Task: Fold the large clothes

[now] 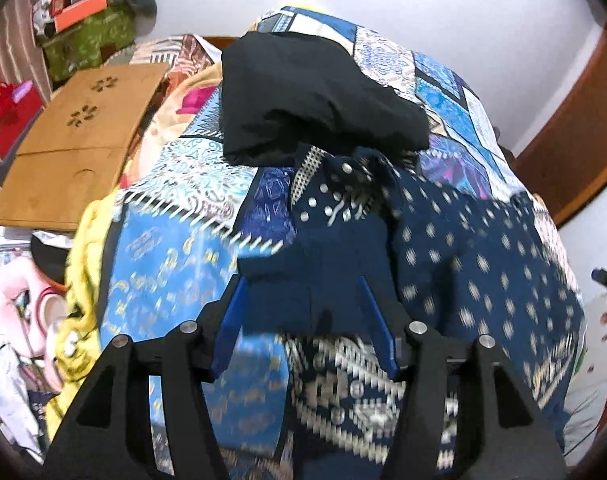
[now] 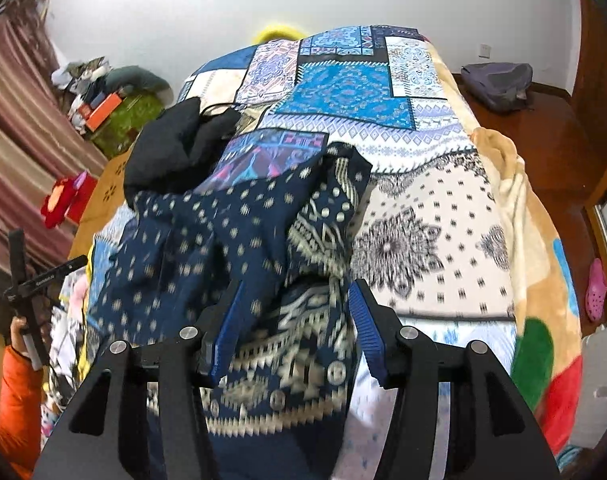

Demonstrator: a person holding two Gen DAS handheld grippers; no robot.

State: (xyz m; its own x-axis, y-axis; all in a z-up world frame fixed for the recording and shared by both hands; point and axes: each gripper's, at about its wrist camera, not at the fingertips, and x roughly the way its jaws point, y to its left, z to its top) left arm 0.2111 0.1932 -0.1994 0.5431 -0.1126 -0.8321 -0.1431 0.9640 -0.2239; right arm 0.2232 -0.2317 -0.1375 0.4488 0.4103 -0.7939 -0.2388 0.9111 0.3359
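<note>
Left gripper (image 1: 301, 280) fingers spread, released; navy patterned garment (image 1: 463, 248) beneath blurred. Right gripper (image 2: 293, 286) likewise released. Black garment (image 1: 315, 100) far, bed quilt (image 2: 403, 120) partly hidden.

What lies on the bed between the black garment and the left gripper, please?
In the left wrist view, the navy patterned garment covers the stretch from the black garment to the left gripper, crumpled on the patchwork bedspread.

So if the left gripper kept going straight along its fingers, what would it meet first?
Most likely the navy patterned garment lying on the patchwork bedspread. The open left gripper points down at its plain dark fold, with nothing visible between. The depth is hard to judge in this blurred view.
</note>
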